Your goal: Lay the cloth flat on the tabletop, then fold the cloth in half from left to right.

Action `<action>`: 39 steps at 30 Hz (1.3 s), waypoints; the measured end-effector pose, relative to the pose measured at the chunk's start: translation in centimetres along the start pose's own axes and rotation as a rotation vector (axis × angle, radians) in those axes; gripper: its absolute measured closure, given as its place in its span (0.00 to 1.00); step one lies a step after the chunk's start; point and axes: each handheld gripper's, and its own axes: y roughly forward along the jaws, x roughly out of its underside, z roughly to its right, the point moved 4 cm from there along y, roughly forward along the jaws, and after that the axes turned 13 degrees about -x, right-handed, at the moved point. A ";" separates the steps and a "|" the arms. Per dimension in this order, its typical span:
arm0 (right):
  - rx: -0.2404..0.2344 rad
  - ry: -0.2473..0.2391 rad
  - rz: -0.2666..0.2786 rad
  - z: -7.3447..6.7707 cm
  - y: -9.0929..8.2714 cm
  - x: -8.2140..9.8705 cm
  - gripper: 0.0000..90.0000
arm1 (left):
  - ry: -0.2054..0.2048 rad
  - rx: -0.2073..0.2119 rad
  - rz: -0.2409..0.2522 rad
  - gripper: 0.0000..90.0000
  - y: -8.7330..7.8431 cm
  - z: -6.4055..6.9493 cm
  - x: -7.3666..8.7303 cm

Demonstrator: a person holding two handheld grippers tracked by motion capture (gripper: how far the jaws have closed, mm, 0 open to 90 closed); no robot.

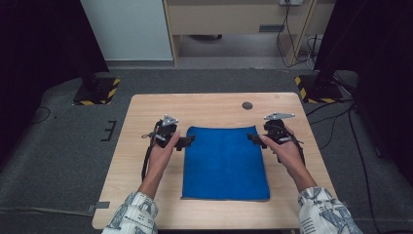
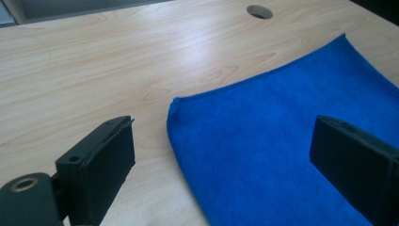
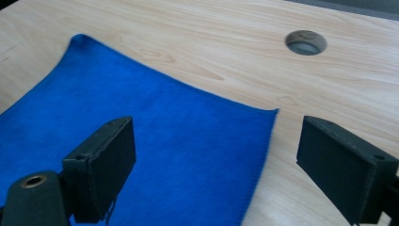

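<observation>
High view: the blue cloth (image 1: 226, 162) is seen flat on the table (image 1: 146, 112), between the released left gripper (image 1: 186, 142) and right gripper (image 1: 253, 139), each poised at a far corner, nothing grasped

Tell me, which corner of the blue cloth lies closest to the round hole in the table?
The far right corner of the blue cloth, beside the right tool; the round hole lies just beyond it.

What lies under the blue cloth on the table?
The blue cloth lies flat on the wooden table. Bare wood shows all around it; whatever sits beneath the cloth is covered and cannot be seen.
</observation>
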 end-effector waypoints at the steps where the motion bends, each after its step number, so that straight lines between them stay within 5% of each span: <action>1: -0.013 -0.013 0.001 -0.5 0.0 0.1 0.13 | 0.001 0.000 0.001 0.07 -0.2 -0.1 0.2; 20: -0.097 -0.084 -0.030 -5.3 1.4 0.6 0.16 | 0.026 -0.005 0.026 0.07 -2.4 -1.0 2.0; 39: -0.238 -0.193 -0.099 -13.7 5.7 0.9 0.37 | -0.006 -0.005 0.044 0.08 -3.4 -3.2 2.1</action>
